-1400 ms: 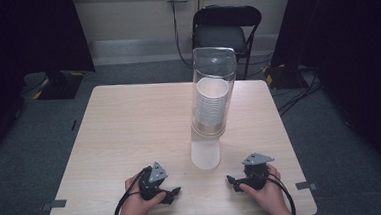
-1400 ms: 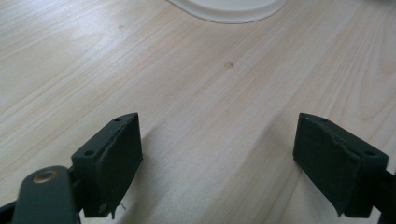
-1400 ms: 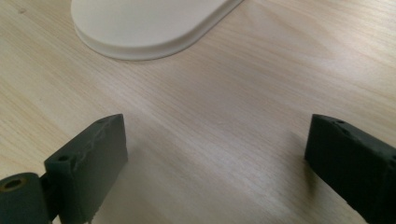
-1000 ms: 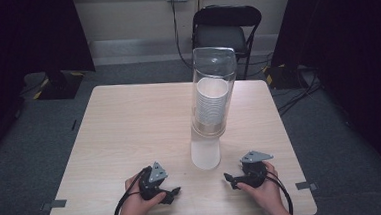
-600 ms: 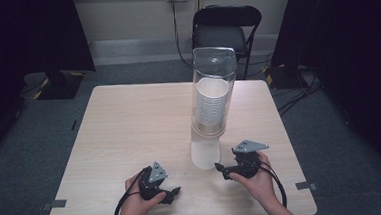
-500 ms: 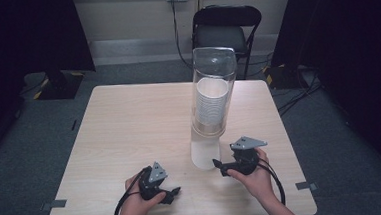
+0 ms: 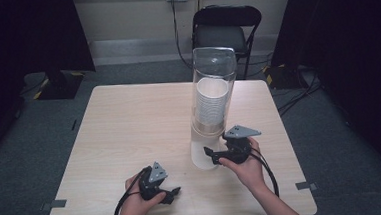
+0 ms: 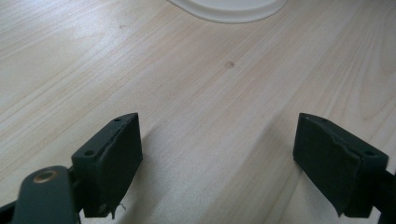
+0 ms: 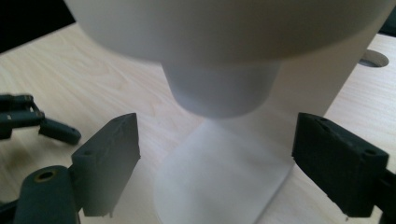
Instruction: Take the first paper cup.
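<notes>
clear plastic is catching the light on the tall cup dispenser [image 7: 213, 106] standing right of centre on the worktop [image 7: 130, 136], and the right tool [image 7: 210, 153] is closing in on it, having slid up from the near edge over the last second or so. its jaws are spread wide and gripping nothing, and in the right gripper view the lowest paper cup [image 9: 224, 88] is hanging just ahead between them, poking out under the dispenser's white collar above the base [image 9: 219, 186]. that is reading as the start of a pull on the bottom cup. the left tool [image 7: 171, 194] is staying put near the front edge, jaws released over bare wood. inside the tube a stack of white paper cups [image 7: 212, 103] is filling roughly the lower half, the upper part sitting empty.
</notes>
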`<state>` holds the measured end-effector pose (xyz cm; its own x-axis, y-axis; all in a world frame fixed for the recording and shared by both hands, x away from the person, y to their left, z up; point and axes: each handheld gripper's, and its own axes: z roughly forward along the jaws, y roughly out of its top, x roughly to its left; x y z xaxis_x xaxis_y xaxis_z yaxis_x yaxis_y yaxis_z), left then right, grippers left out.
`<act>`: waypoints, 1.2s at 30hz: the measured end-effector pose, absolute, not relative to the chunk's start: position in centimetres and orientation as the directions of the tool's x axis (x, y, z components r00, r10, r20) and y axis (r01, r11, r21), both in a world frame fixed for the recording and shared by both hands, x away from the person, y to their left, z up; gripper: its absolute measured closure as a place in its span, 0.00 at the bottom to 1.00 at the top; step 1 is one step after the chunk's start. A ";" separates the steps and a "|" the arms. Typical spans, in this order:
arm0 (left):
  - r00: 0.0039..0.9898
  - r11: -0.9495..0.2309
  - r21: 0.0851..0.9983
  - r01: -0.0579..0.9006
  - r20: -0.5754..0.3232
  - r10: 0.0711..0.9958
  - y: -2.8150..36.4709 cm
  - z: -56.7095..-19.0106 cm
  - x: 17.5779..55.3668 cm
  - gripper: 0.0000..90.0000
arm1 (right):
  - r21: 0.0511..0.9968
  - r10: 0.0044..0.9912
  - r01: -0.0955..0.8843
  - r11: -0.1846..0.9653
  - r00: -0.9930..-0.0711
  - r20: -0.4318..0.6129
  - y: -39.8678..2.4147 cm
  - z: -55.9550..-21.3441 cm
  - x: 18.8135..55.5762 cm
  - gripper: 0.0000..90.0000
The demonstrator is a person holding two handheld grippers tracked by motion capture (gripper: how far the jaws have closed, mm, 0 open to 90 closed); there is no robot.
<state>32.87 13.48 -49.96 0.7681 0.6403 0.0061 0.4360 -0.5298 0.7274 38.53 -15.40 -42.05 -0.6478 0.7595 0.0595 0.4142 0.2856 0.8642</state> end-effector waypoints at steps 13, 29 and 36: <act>0.767 -0.528 0.728 0.437 0.005 0.641 13.5 -50.0 32.9 0.17 | 0.914 0.785 0.357 0.191 -0.615 0.077 -14.1 -41.8 39.6 0.24; 0.771 -0.532 0.727 0.434 0.006 0.637 13.5 -50.0 32.9 0.17 | 0.942 0.802 0.306 0.138 -0.592 0.075 -13.4 -42.1 40.0 0.37; 0.771 -0.531 0.728 0.434 0.005 0.637 13.5 -50.0 32.9 0.17 | 0.955 0.808 0.258 0.146 -0.589 0.035 -13.3 -42.7 39.7 0.39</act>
